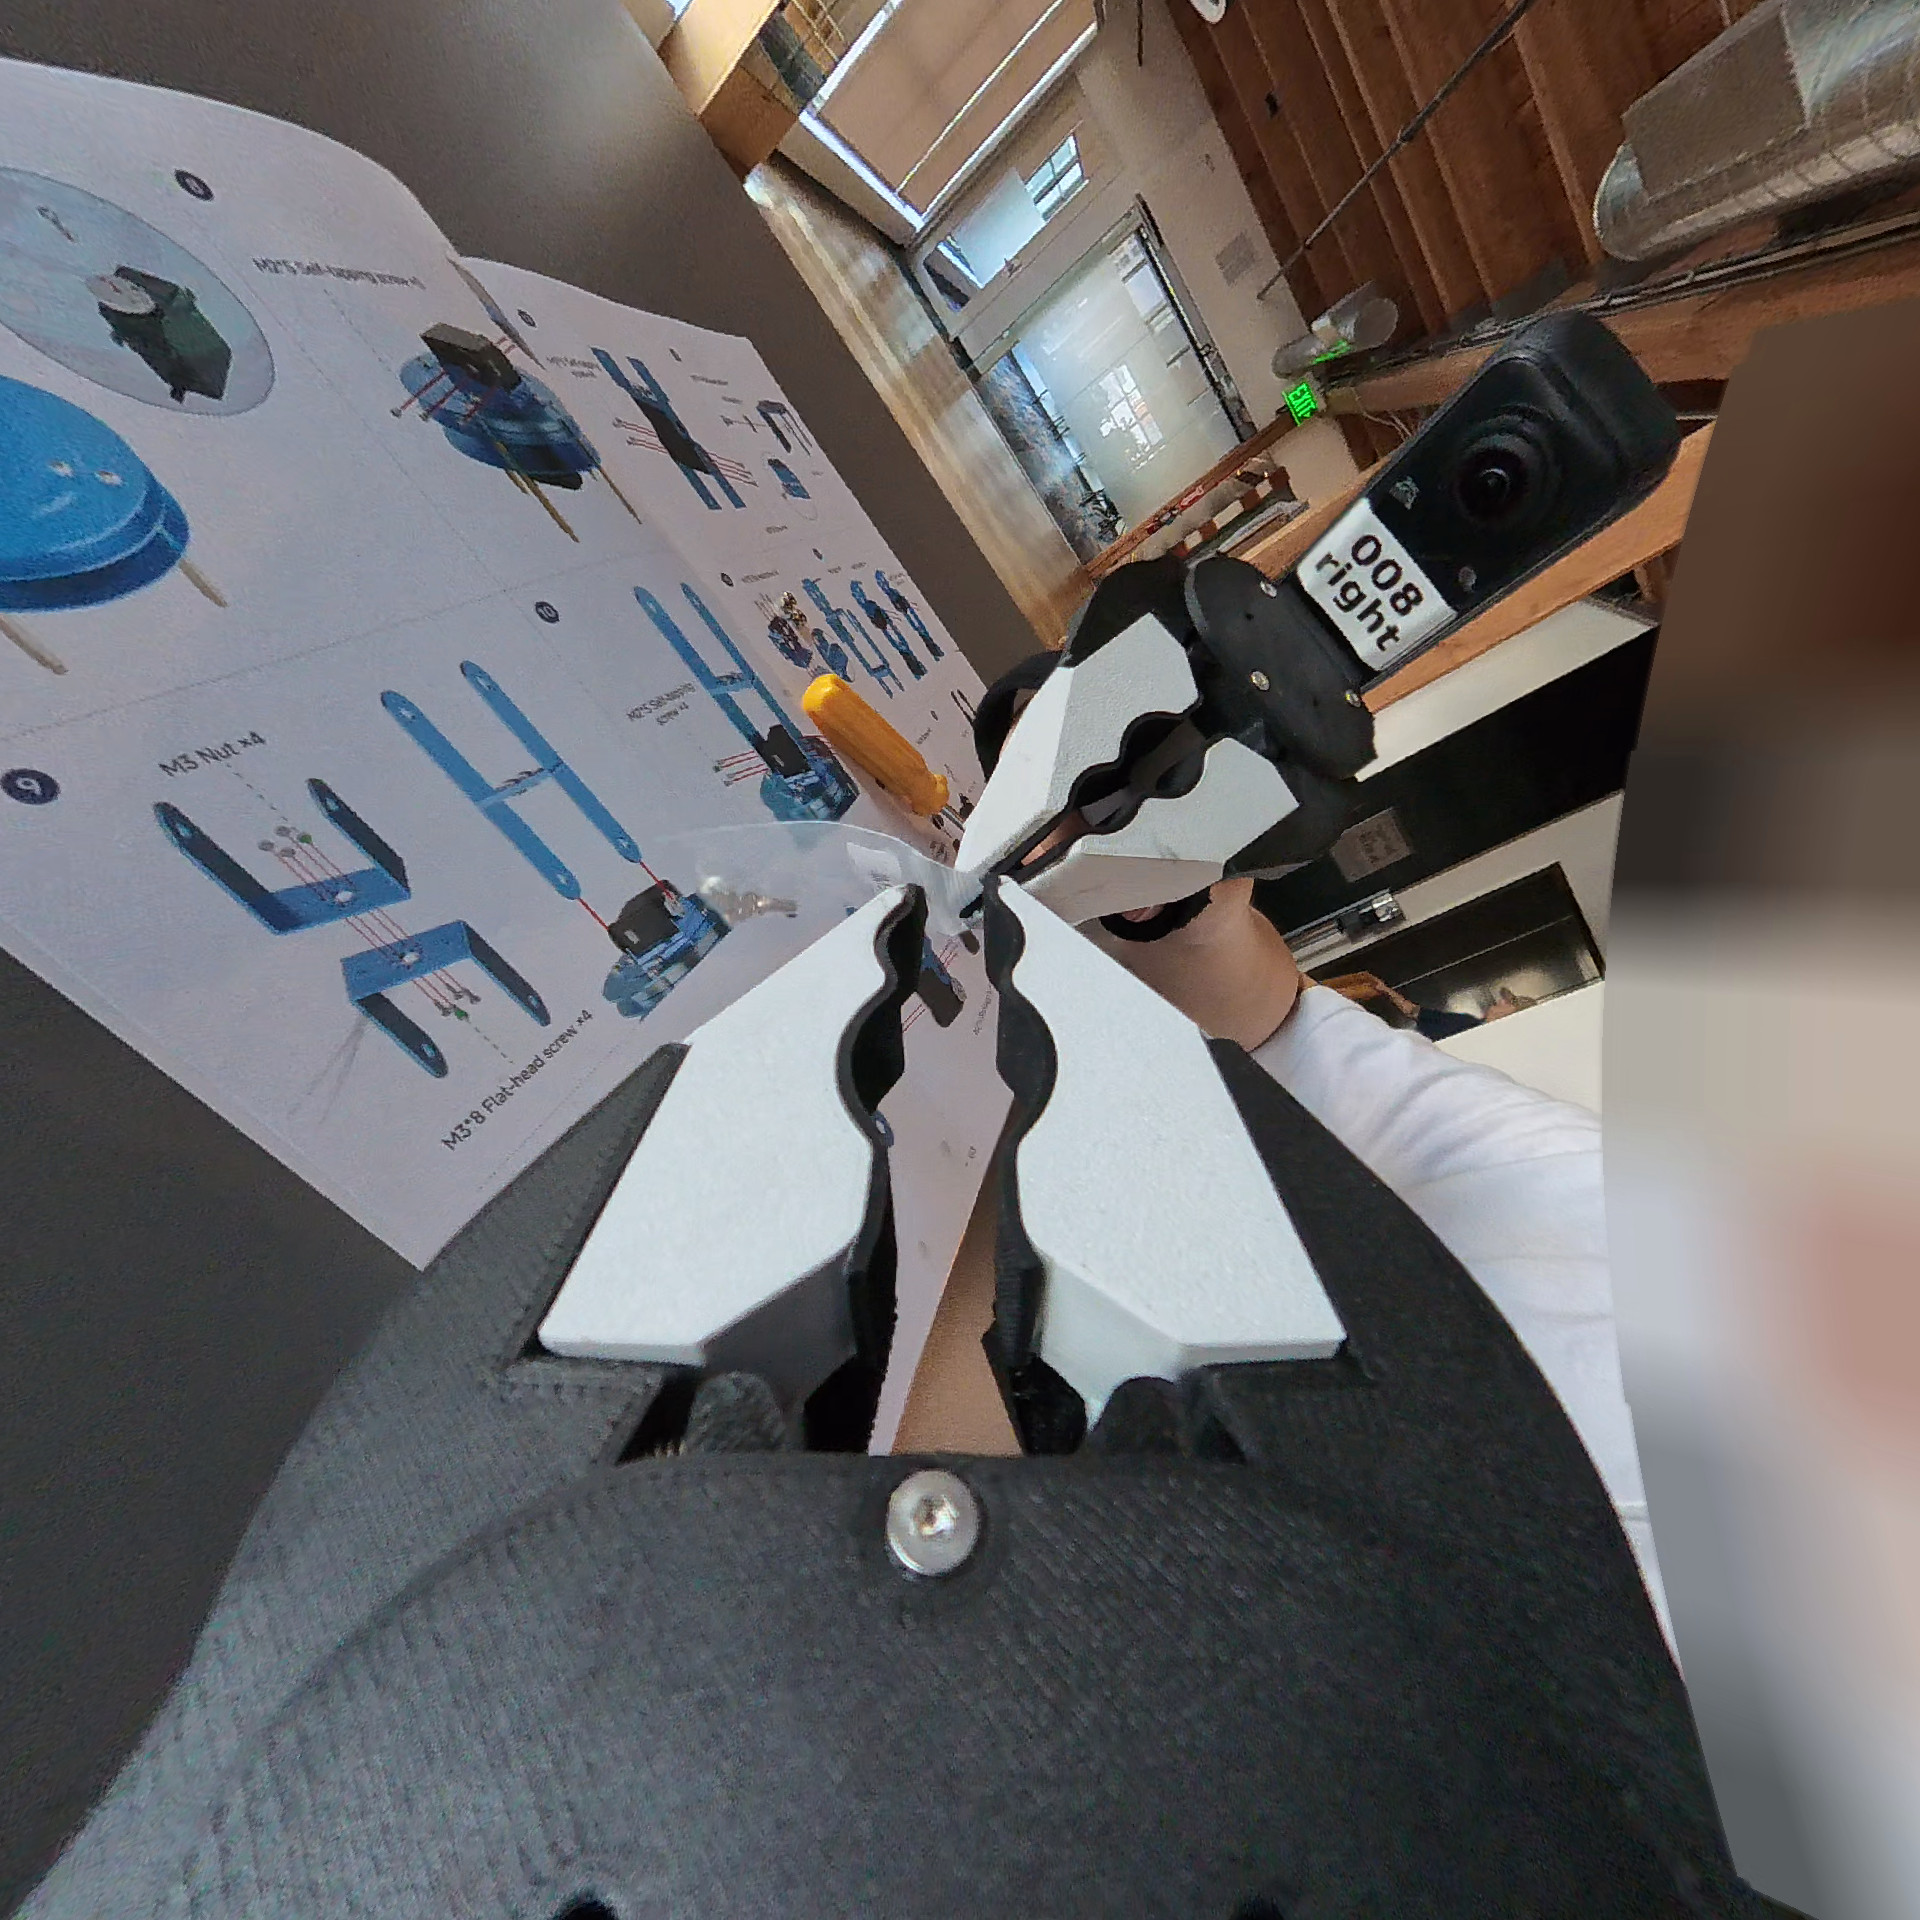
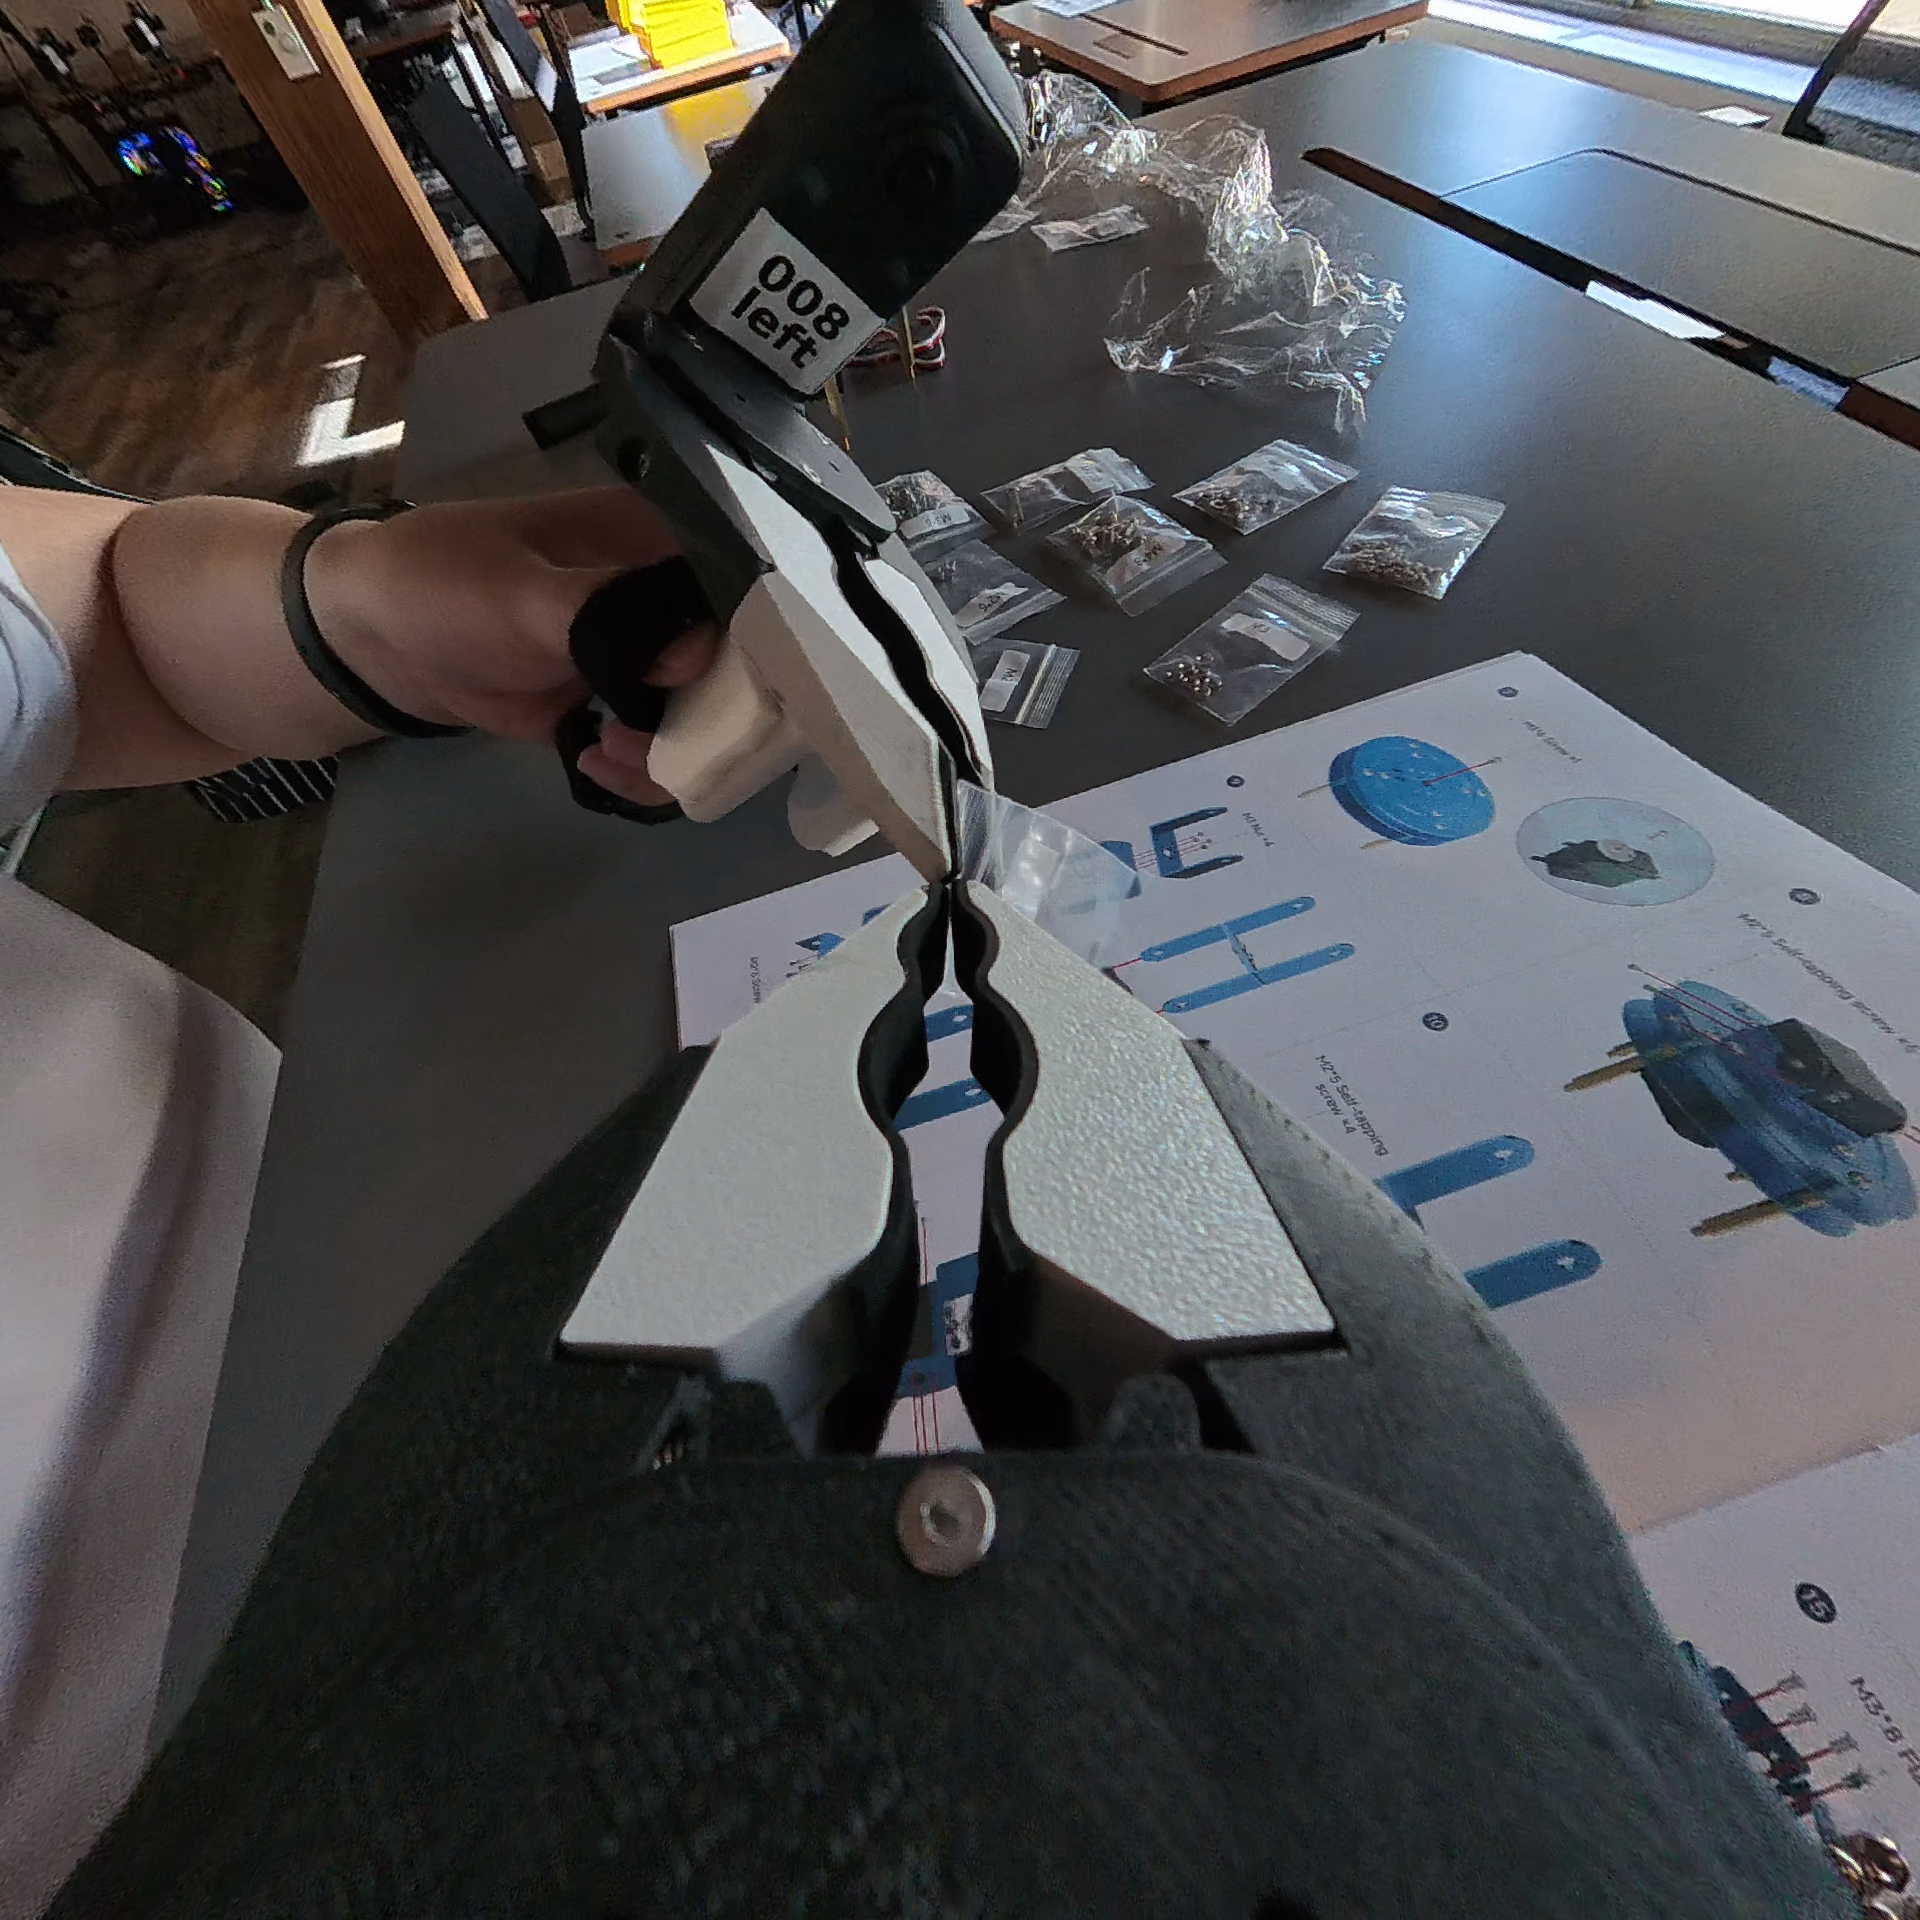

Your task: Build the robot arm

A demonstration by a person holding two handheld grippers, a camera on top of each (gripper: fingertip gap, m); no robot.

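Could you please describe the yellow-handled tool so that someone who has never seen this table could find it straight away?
Start at the big instruction sheet spread open on the dark table. Follow it to its far edge, just beyond the right claw. There lies the screwdriver, the only yellow thing among blue drawings and the clear bag both claws pinch.

Bright daylight from windows; soft glare on the dark surface (image 2: 1558,499) and crinkled clear wrap (image 2: 1226,260). Strong fisheye bending at edges; near foreground soft, dim room at upper left
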